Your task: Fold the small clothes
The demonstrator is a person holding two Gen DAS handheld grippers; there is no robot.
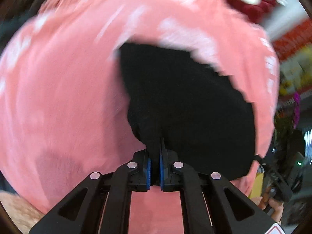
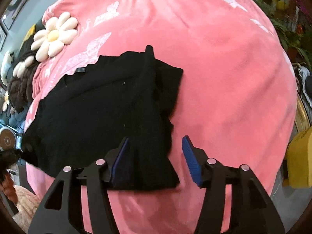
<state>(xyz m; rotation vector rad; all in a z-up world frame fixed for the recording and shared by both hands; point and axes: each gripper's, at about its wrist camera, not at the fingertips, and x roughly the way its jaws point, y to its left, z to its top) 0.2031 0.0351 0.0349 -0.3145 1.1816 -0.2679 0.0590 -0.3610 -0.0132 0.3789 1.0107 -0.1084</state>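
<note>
The black garment (image 2: 109, 113) is lying across the middle of the frame on a pink butterfly-print blanket (image 2: 224, 62), part folded, with a daisy cushion (image 2: 55, 36) off at the upper left. The left tool (image 1: 155, 167) is clenching a bunched edge of the black cloth at lower centre of its blurred view. The right tool (image 2: 155, 159) is hovering released, its blue pads (image 2: 192, 161) straddling the garment's near corner at lower centre. To my eye a fold is underway; the right tool should be closing squarely on that corner, both layers caught, then lifting level with the left so the edges are meeting evenly.
</note>
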